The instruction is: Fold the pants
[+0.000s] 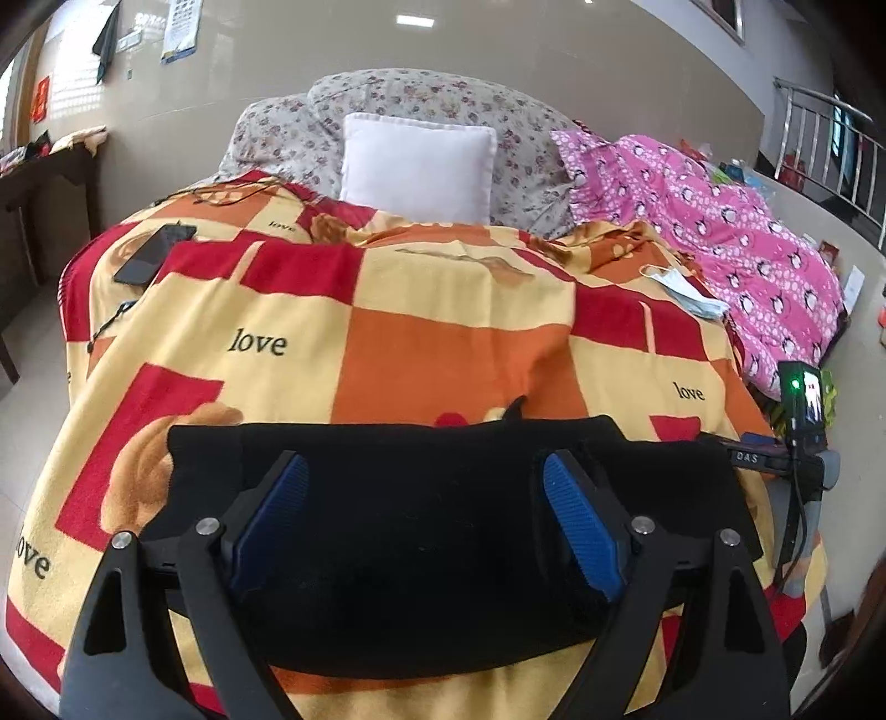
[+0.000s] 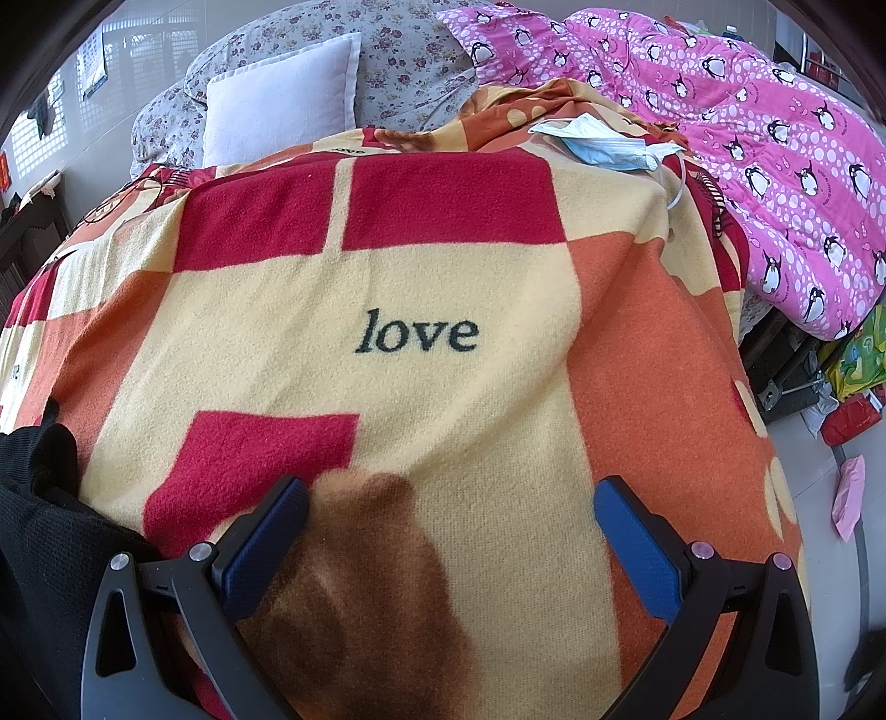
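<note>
We see a bed (image 1: 387,332) under a checked blanket (image 2: 443,277) | white pillow (image 1: 418,166) at 12 o'clock | pink quilt (image 1: 720,232) at 2 | glossy beige wall (image 1: 498,50) behind | metal railing (image 1: 825,144) at 2 | pale tiled floor (image 1: 33,432) at 9.

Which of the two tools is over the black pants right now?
The left tool: its open blue pads straddle the folded black pants. The right tool hangs over bare blanket, with the pants off to its left.

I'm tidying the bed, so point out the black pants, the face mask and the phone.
black pants (image 1: 443,498): left wrist view, middle of fabric.
face mask (image 2: 603,145): right wrist view, blue pleats.
phone (image 1: 149,257): left wrist view, screen.
</note>
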The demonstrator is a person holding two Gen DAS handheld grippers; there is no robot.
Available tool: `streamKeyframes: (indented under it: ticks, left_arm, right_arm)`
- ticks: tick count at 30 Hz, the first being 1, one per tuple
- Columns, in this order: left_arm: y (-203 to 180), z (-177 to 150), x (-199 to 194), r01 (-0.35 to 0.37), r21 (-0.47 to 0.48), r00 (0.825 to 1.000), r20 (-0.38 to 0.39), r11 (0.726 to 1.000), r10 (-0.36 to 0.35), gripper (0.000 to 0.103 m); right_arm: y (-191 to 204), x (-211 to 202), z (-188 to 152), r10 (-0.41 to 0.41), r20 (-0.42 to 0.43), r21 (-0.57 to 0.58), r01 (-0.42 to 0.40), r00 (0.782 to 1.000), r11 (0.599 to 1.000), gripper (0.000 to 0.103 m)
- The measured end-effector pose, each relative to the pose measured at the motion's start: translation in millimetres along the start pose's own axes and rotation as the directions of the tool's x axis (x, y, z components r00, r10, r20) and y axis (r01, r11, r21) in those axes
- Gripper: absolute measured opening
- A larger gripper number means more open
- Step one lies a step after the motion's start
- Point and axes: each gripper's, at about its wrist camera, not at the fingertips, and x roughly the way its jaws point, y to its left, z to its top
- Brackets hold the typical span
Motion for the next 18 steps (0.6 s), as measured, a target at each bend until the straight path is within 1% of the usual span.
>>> streamKeyframes:
  ticks: [4,6,8,11,14,17,18]
  left_arm:
    - [-17,-5,-8,0.014,0.08,1.0,0.022,0.997,-0.016,0.088]
    - [-22,-7,-6,0.034,0.104,0.999,0.003,0.994,-0.034,0.088]
    - [-20,-8,-4,0.064,0.098,0.998,-0.008,0.993,-0.063,0.088]
    - [-20,-9,-4,0.101,0.102,0.995,-0.004,0.99,-0.101,0.088]
    - [-20,-8,-2,0.117,0.093,0.993,-0.007,0.989,-0.117,0.088]
    - [-20,-6,-3,0.156,0.082,0.988,-0.015,0.984,-0.155,0.088]
    - [-20,-5,-2,0.153,0.077,0.988,-0.018,0.985,-0.152,0.088]
  right_arm:
    - [0,0,0,0.0,0.0,0.0,0.0,1.0,1.0,0.102]
    - [0,0,0,0.0,0.0,0.0,0.0,1.0,1.0,0.102]
    - [0,0,0,0.0,0.0,0.0,0.0,1.0,1.0,0.102]
    - [0,0,0,0.0,0.0,0.0,0.0,1.0,1.0,0.102]
    - [0,0,0,0.0,0.0,0.0,0.0,1.0,1.0,0.102]
    - [0,0,0,0.0,0.0,0.0,0.0,1.0,1.0,0.102]
    - [0,0,0,0.0,0.0,0.0,0.0,1.0,1.0,0.102]
